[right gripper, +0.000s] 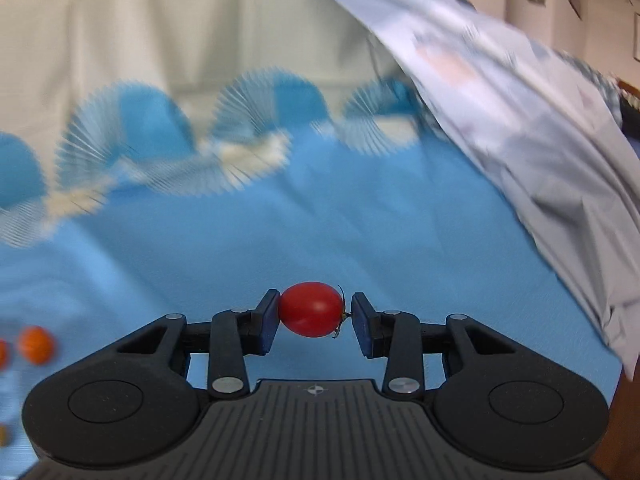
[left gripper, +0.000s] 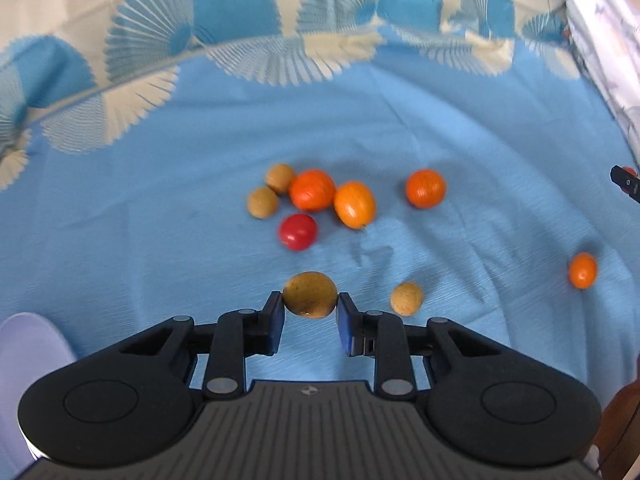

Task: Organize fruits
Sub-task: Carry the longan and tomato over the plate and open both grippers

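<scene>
Free room and obstacles. Ahead of the left gripper, whose jaws are filled by a brown fruit, a cluster of fruits blocks the straight path; a lone orange fruit lies just right of the cluster and a small tan fruit just right of the jaws. Open blue cloth extends to the left. Ahead of the right gripper, closed on a red tomato, the cloth lies bare; a pale crumpled sheet walls off the right side.
</scene>
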`<state>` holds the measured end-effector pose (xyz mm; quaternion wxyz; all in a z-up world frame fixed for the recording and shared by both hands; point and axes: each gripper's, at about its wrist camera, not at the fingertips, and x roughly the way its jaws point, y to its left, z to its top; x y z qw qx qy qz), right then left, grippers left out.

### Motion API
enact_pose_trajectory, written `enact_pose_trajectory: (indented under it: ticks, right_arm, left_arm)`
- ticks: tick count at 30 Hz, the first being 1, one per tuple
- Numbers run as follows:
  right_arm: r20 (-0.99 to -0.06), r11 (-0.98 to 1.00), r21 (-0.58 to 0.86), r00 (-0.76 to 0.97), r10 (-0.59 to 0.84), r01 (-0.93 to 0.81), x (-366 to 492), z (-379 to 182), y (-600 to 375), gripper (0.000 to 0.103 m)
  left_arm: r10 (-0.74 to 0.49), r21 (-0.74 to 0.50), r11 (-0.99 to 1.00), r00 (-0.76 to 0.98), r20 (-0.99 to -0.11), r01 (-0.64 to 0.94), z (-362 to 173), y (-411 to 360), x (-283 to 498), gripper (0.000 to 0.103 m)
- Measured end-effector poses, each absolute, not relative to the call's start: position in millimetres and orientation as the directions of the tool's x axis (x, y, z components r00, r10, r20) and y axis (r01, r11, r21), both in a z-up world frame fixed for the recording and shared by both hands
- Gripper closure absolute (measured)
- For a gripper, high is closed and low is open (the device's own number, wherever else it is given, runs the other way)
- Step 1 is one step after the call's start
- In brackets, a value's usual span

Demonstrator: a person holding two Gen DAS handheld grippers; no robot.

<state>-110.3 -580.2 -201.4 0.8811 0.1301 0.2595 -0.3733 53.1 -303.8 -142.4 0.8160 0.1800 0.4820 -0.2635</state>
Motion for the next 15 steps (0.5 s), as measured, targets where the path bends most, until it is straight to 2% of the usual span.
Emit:
enact_pose_trajectory:
  ticks: [3, 10, 15]
  right_arm:
    - [-0.511, 0.742, 0.052, 0.657, -0.555, 0.668, -117, -169, -542, 0.063]
    - [-0.455, 0.868, 0.145, 0.811, -0.368, 0.475, -118, -111, -421, 0.063]
    - [-0.460, 0.927, 0.212, 0.869, -0.183, 0.308, -115, -90, -325, 0.062]
  left_arm:
    - [-0.256, 0.046, 0.817, 0.433, -0.864, 0.575, -117, -276, 47, 0.072]
    - [-0.223, 0.064, 0.869, 0.504, -0.834, 0.491, -59, -182, 24, 0.072]
    - [-0.180, 0.078, 0.903, 0.537, -0.824, 0.422, -32, -104, -1, 0.072]
